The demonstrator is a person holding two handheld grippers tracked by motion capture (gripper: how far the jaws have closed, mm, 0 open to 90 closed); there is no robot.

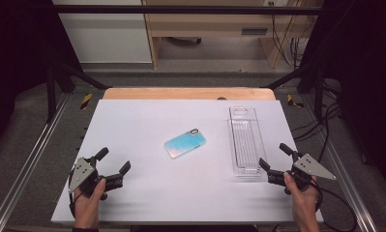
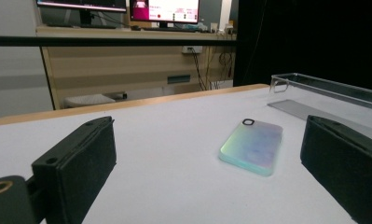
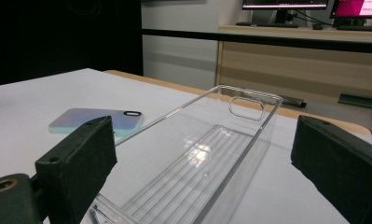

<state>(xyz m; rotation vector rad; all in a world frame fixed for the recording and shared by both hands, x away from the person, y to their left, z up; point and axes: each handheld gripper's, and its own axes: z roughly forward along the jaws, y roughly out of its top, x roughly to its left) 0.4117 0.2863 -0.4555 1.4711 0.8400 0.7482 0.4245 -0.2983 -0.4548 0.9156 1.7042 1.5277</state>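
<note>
The phone case [image 1: 185, 144] lies flat on the white table [image 1: 132, 193], camera cutout up, just left of the clear plastic tray [image 1: 244, 140] and apart from it. The tray is the landmark here: a long, narrow, ribbed-bottom bin with a handle cutout at its far end.

The left gripper [image 1: 114, 166] rests well to the left of the tray, nearer the person than the case, its jaws spread wide with nothing between them. The right gripper [image 1: 274, 155] sits just at the tray's near right corner, jaws likewise wide and empty.

The case looks light, thin and glossy, likely a little flexible and slippery on its broad face. Lying flat, it offers little to pinch; the long edges seem the best hold, squeezed gently across the width. The tray looks rigid, light and easily slid.
</note>
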